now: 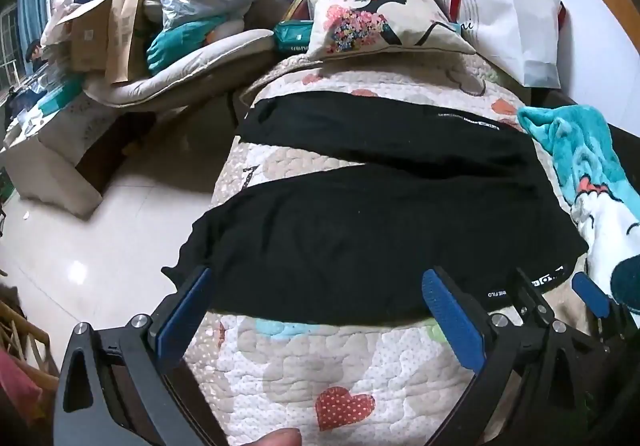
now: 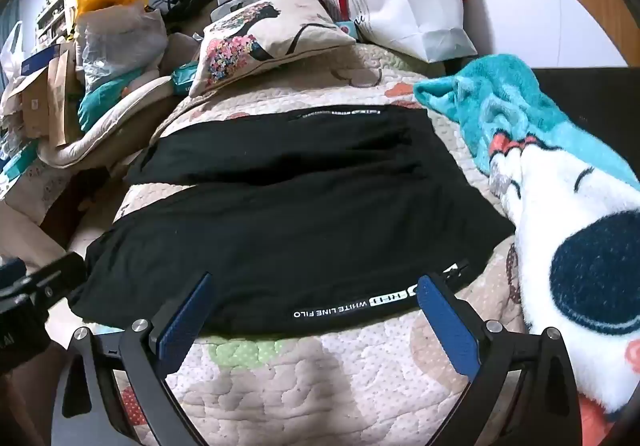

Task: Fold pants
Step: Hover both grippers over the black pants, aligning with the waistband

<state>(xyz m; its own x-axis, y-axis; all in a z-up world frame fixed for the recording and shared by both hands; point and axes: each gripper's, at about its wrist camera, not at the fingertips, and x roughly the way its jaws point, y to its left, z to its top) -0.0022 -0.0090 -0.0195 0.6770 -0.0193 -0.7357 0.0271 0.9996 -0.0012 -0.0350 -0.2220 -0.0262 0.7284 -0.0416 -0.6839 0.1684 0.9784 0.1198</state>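
Observation:
Black pants (image 1: pixel 360 230) lie spread flat on a quilted bed cover (image 1: pixel 320 366), legs running to the left, with white lettering on the near hem. My left gripper (image 1: pixel 316 286) is open, its blue fingertips over the near edge of the near leg. The right gripper shows in the left wrist view (image 1: pixel 560 294) at the right, by the lettering. In the right wrist view the pants (image 2: pixel 288 230) fill the middle. My right gripper (image 2: pixel 316 294) is open over the near edge with the lettering. The left gripper (image 2: pixel 24 286) shows at the far left edge. Neither holds cloth.
A teal and white plush blanket (image 2: pixel 560 186) lies right of the pants. A printed cushion (image 1: pixel 360 18) and a white paper bag (image 1: pixel 508 18) sit at the bed's far end. Bags and boxes (image 1: pixel 120 26) pile at the left, beyond the tiled floor (image 1: pixel 100 246).

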